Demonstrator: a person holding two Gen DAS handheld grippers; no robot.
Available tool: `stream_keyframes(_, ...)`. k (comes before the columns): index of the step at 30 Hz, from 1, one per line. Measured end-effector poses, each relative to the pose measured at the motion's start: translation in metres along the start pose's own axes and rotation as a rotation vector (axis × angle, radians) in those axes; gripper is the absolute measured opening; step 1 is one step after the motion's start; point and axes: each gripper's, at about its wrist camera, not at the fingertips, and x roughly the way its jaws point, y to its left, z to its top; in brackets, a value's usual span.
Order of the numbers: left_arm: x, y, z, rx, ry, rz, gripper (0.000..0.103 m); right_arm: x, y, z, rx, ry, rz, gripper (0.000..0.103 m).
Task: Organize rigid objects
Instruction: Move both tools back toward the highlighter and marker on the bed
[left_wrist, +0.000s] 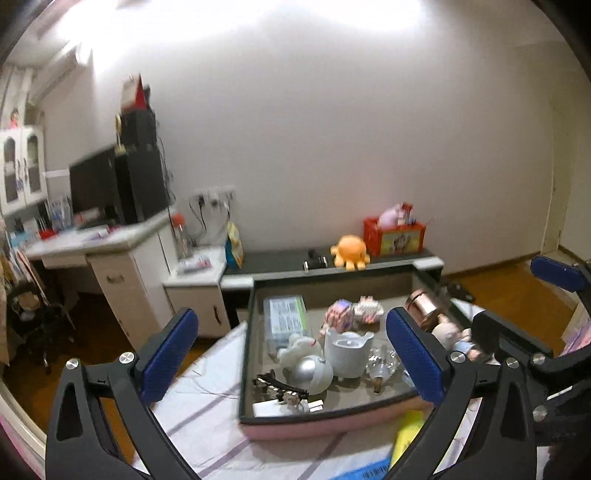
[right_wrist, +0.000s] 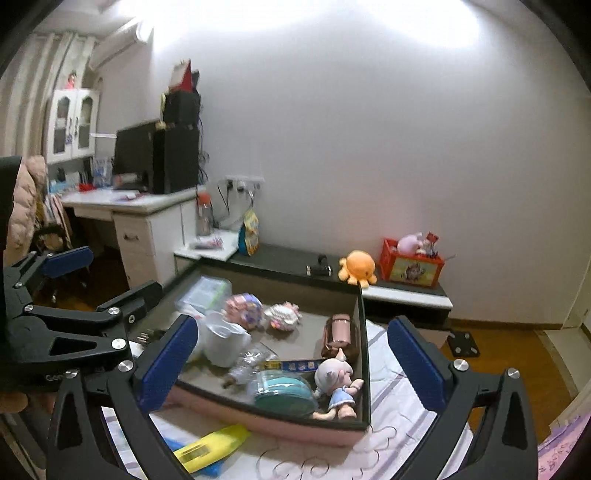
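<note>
A pink storage box (left_wrist: 314, 428) (right_wrist: 266, 424) sits on a bed with a pale striped sheet. It holds several objects: a white cup (left_wrist: 347, 352) (right_wrist: 223, 343), a silver dome (left_wrist: 312, 373), a copper tin (left_wrist: 424, 308) (right_wrist: 338, 334), a doll (right_wrist: 338, 384), a teal case (right_wrist: 286, 393) and a green-lidded box (left_wrist: 286, 317). My left gripper (left_wrist: 295, 360) is open and empty above the box's near left part. My right gripper (right_wrist: 291, 363) is open and empty above the box's near side. A yellow flat item (right_wrist: 210, 445) (left_wrist: 406, 439) lies on the sheet in front.
A low dark bench (right_wrist: 280, 260) behind the box carries an orange octopus plush (left_wrist: 349, 251) (right_wrist: 358, 266) and a red crate (left_wrist: 393, 234) (right_wrist: 412, 264). A white desk (left_wrist: 110, 243) with a monitor stands left. The other gripper shows at each view's edge.
</note>
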Motion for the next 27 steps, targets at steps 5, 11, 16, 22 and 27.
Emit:
stream_keyframes(5,-0.072,-0.003,0.001,0.028,-0.119,0.042,0.103,-0.064,0.007,0.004,0.025,-0.114,0.034,0.103)
stream_keyframes(11,-0.140,0.000,-0.008,-0.015,-0.173,0.029,0.103,-0.134,0.022,-0.009,0.012,-0.204,-0.001,0.103)
stream_keyframes(16,-0.181,-0.005,-0.024,-0.009,-0.178,0.036,0.103,-0.175,0.030,-0.027,0.023,-0.232,0.005,0.103)
stream_keyframes(22,-0.209,-0.006,-0.041,-0.033,-0.197,0.010,0.103,-0.206,0.036,-0.048,0.053,-0.249,-0.006,0.103)
stream_keyframes(27,-0.218,-0.011,-0.052,-0.027,-0.200,0.010,0.103,-0.219,0.038,-0.060,0.051,-0.268,-0.029,0.103)
